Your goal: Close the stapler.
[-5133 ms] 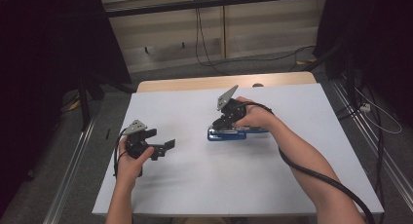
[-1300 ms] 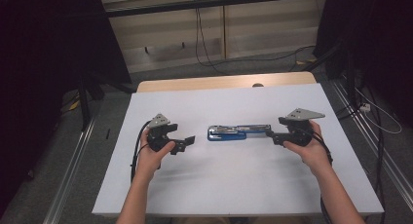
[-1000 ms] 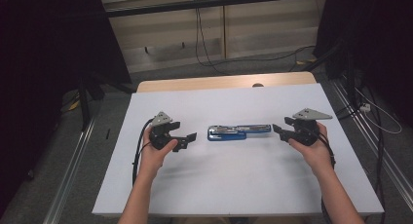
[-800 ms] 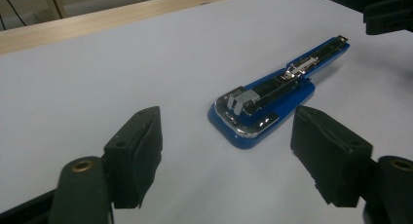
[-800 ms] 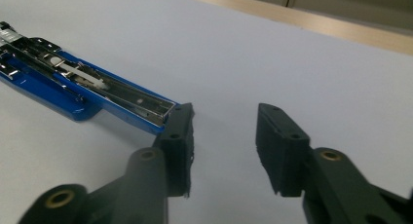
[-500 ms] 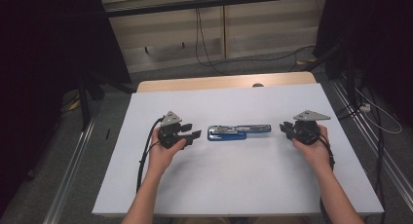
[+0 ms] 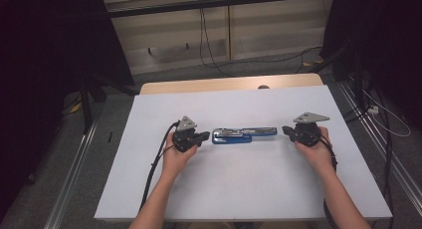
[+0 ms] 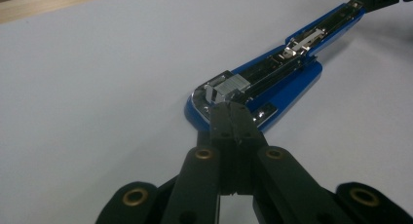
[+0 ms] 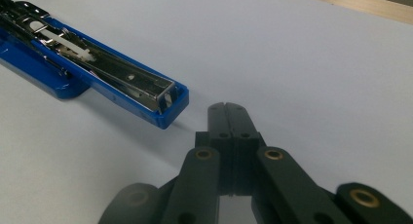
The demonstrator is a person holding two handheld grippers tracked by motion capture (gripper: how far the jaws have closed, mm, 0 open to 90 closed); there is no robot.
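The high view is fixed above the person's side and looks forward and down on the whole desk (image 7: 249, 189). Each gripper view rides low and close on its hand-held gripper, facing opposite ends of the blue stapler (image 8: 272, 83), which all three views share.

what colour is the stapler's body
Blue, with a shiny metal staple track inside the stapler; the right gripper view shows it best.

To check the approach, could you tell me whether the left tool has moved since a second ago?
Yes: the left tool moved right, toward the blue stapler.
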